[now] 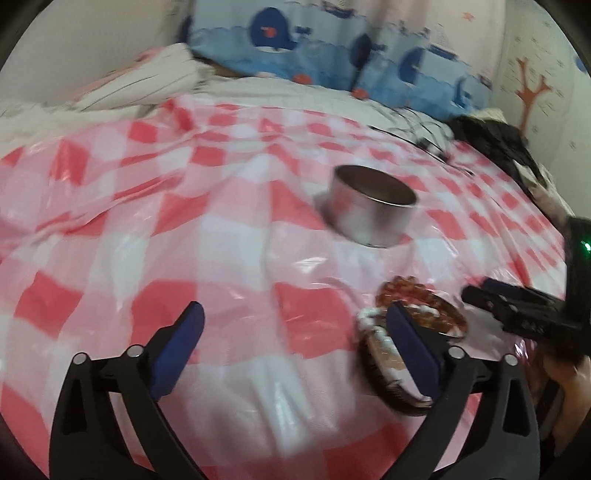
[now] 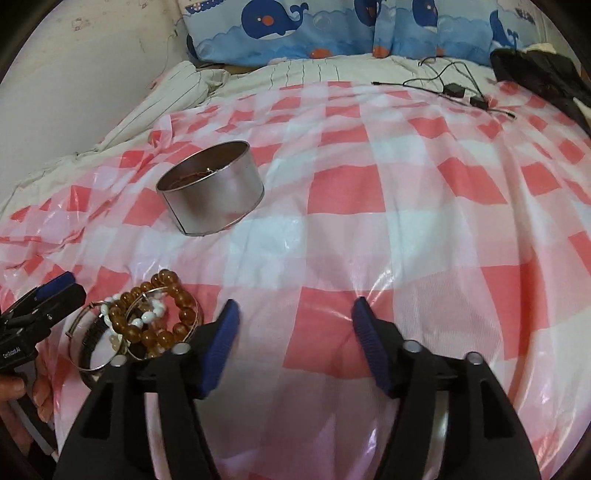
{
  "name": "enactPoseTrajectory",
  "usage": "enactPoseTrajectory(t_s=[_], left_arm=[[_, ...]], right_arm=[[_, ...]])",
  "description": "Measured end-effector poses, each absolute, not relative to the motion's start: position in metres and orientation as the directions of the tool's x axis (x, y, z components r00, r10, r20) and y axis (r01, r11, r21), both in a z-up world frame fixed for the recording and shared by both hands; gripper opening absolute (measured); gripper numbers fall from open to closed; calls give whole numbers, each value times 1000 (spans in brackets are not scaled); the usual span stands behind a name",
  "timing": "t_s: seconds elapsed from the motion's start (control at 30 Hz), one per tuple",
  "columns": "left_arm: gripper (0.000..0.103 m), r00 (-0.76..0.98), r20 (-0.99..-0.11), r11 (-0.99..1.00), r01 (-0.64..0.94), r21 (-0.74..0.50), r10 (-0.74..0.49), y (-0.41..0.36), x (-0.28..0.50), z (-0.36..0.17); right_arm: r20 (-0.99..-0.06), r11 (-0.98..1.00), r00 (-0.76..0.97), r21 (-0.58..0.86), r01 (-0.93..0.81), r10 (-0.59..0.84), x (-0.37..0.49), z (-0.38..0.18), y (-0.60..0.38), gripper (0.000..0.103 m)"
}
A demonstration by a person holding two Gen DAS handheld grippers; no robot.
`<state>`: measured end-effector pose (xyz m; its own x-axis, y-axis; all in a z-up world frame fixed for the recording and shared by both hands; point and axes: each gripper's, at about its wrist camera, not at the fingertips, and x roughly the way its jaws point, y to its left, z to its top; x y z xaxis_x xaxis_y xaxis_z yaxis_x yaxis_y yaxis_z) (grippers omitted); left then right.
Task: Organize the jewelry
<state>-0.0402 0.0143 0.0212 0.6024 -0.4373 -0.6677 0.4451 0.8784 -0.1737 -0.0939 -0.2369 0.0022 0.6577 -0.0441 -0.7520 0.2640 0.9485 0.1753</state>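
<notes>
A round metal tin stands open on the pink checked sheet; in the right wrist view something thin lies inside it. A pile of bracelets, amber beads, white beads and metal bangles, lies on the sheet near me. In the left wrist view the pile sits right behind my left gripper's right finger. My left gripper is open and empty, just left of the pile. My right gripper is open and empty, to the right of the pile. Each gripper shows at the other view's edge.
The sheet covers a bed. Whale-print pillows lie at the far edge. Black cables with small adapters and dark cloth lie at the far right. A wall stands at the left.
</notes>
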Motion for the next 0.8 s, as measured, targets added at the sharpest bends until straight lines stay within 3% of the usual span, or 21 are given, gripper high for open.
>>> enactPoseTrajectory(t_s=[0.17, 0.4, 0.8], left_arm=[[95, 605, -664, 894, 367, -258, -440, 34, -35, 14], [95, 599, -684, 903, 359, -235, -416, 29, -36, 9], [95, 600, -689, 906, 358, -225, -408, 28, -38, 7]], right_arm=[[-783, 964, 612, 63, 257, -111, -91, -2, -221, 95], [-757, 948, 644, 111, 297, -112, -119, -1, -220, 95], [-751, 949, 644, 76, 306, -148, -120, 1, -214, 95]])
